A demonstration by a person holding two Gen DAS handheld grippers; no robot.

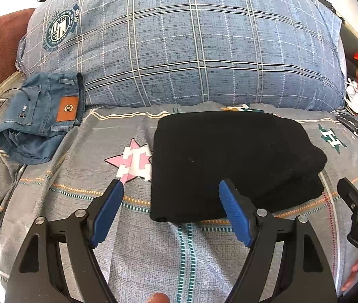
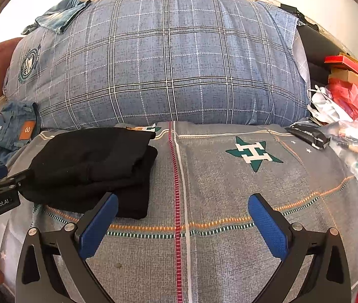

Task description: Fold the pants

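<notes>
The left gripper point(image 1: 171, 184), black-armed with ribbed blue pads, hangs over the bed with its jaws spread wide and nothing between them. Its right-hand blue pad point(image 1: 234, 214) sits in front of the near edge of the folded black pants point(image 1: 229, 161); whether it touches the cloth I cannot tell. Its left-hand pad hovers over bare bedding just short of a pink star print point(image 1: 133, 161). So the pants lie directly ahead of this gripper and a little to its right, a squarish stack of several layers on the grey patterned bedsheet point(image 1: 78, 202).

The right gripper point(image 2: 182, 204) is likewise released, both pads wide apart over the sheet, empty. From it the black pants point(image 2: 90, 166) lie ahead and off to the left, the bundle's near corner just beyond its left pad. Straight ahead of it runs a red-and-white stitched stripe, and farther on a green star with an H point(image 2: 253, 155).

Beyond the pants, a big blue plaid pillow point(image 1: 191, 55) fills the far side. To the left of the left gripper, well apart from the black stack, rests a folded pair of blue denim jeans with a tan leather patch point(image 1: 40, 121). Far to the right of the right gripper is a heap of red boxes and plastic bags point(image 2: 350, 96).
</notes>
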